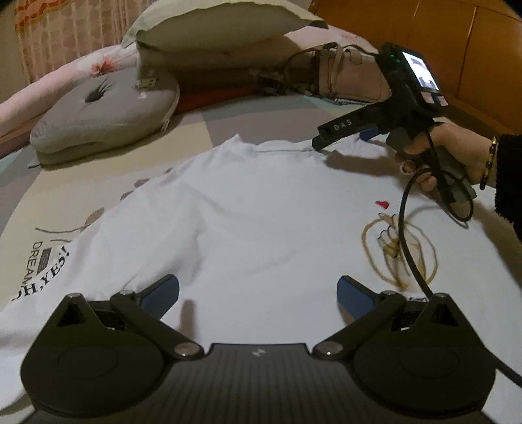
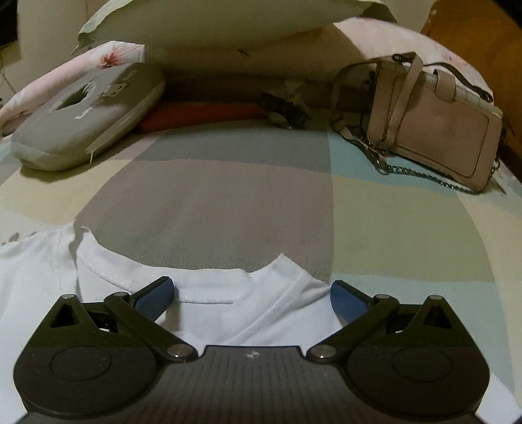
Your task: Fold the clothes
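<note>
White cotton T-shirt (image 1: 254, 208) lying flat and unfolded on the pastel patchwork bed (image 2: 391, 221), collar at 12 o'clock; left gripper (image 1: 257, 295) and right gripper (image 2: 251, 295), jaws spread and empty; all folding apparently remains.

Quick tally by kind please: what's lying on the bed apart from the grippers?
T-shirts: 1, the white T-shirt
Handbags: 1, the pink handbag
Cushions: 1, the grey cushion
Pillows: 2, the green pillow and the floral pillow
Total: 5
</note>
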`<state>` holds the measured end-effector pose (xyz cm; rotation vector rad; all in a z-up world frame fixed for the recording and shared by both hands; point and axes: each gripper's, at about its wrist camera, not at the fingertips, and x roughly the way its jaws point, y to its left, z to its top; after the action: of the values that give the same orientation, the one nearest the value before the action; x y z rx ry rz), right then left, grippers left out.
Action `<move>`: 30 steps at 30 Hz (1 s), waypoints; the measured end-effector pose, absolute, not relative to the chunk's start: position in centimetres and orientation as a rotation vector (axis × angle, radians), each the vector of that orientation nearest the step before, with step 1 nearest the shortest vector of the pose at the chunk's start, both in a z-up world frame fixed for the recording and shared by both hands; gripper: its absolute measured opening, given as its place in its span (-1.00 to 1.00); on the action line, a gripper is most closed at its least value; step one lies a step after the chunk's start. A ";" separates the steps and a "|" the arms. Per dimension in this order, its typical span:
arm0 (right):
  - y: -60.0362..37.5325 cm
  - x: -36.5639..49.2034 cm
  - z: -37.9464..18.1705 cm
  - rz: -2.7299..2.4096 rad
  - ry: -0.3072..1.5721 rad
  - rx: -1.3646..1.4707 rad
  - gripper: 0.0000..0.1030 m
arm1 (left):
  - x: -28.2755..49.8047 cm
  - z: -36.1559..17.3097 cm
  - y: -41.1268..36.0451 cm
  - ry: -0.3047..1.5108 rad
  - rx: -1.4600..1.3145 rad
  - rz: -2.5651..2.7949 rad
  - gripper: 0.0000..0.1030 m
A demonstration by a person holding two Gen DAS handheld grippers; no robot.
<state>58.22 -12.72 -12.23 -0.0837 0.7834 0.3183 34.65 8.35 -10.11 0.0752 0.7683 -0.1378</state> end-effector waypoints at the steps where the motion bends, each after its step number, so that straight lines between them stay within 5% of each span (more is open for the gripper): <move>1: -13.3 58.0 -11.5 0.325 0.800 -0.074 1.00 | 34.6 -10.0 8.2 0.766 0.077 -0.141 0.98; 11: -32.4 45.2 -3.4 0.074 0.855 0.071 1.00 | 32.9 -8.6 5.2 0.711 0.126 -0.238 0.98; 17: -45.3 39.0 -5.9 -0.246 0.930 0.338 1.00 | 32.3 -8.7 3.4 0.692 0.167 -0.289 0.98; 30: -51.1 41.4 -12.5 -0.508 0.848 0.292 1.00 | 33.2 -10.3 2.5 0.706 0.213 -0.276 0.98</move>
<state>41.44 -51.13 -12.45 0.2923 0.8481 -0.5080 33.15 2.50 -10.32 0.2133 0.7055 -0.2756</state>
